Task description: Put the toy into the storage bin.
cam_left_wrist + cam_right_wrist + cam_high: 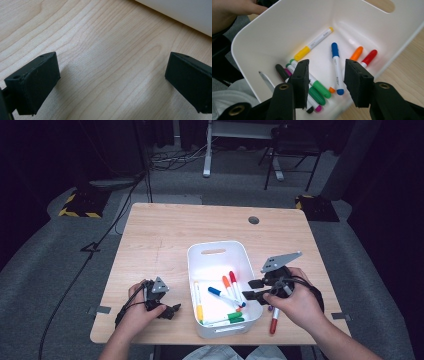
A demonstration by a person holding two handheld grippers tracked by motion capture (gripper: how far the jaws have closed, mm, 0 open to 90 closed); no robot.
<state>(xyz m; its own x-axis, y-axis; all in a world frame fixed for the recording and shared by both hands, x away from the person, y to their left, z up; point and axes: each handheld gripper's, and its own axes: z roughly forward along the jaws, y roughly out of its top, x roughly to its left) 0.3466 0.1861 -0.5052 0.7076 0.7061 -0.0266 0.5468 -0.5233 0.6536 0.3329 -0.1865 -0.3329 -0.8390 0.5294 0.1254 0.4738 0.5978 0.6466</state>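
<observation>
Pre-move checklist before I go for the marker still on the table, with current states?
1. Right gripper empty, jaws apart: ok.
2. Left gripper open, nothing between its jaws, over bare table: ok.
3. White bin upright, within reach: ok.
4. Blue marker and the other markers lie inside the bin: ok.
5. Red-capped marker on the table beside the bin, partly hidden under the right hand: not ok.
6. Any more markers under that hand: cannot tell.

Yellow, blue, orange, red, green and black markers point(336, 67) lie flat, loosely scattered, inside the white bin point(249, 42).
</observation>
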